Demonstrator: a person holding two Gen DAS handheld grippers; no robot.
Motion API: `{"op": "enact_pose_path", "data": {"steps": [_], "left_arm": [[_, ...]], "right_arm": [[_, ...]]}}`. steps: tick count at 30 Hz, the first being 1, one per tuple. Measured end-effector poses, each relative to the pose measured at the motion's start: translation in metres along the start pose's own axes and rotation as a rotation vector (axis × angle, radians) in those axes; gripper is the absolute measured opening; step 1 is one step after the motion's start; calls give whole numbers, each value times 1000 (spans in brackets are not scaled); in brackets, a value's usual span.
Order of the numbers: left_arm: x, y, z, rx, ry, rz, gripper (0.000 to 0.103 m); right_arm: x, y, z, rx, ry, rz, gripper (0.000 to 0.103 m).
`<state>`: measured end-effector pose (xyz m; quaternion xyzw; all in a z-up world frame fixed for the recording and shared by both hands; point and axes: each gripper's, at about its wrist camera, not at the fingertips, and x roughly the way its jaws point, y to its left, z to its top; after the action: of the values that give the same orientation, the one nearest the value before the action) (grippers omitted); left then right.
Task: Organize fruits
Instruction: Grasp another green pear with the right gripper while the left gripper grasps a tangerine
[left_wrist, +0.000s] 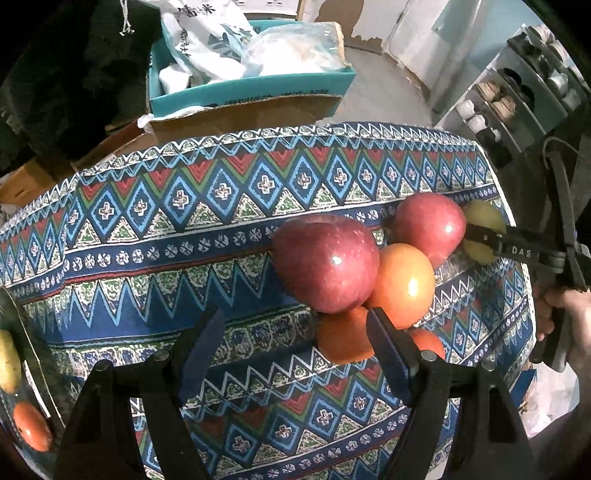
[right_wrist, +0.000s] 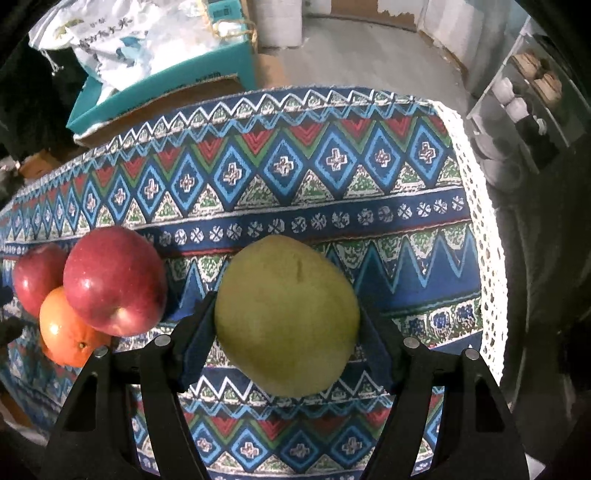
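We found the right gripper clamped on the pear, pads against both its sides, low over the patterned cloth. The left gripper stood spread, gripping nothing, just beside the heap of two apples and oranges on the cloth.

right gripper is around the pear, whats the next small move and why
Probably close the right gripper on the green pear. The pear sits between its fingers, which flank both sides, though whether the pads already press on it is unclear. The left gripper is open over the cloth beside the fruit pile, holding nothing.
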<state>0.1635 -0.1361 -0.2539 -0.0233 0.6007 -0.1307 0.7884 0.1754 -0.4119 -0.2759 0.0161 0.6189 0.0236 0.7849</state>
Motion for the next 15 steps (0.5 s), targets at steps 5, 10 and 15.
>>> {"op": "enact_pose_path", "data": {"steps": [5, 10, 15], "left_arm": [[-1, 0, -6, 4, -1, -15, 80], [1, -1, -18, 9, -14, -16, 80], [8, -11, -26, 55, -5, -14, 80]], "right_arm": [[-3, 13, -8, -2, -9, 0, 72], [-16, 35, -19, -5, -34, 31, 72], [-27, 51, -35, -5, -47, 52, 72]]}}
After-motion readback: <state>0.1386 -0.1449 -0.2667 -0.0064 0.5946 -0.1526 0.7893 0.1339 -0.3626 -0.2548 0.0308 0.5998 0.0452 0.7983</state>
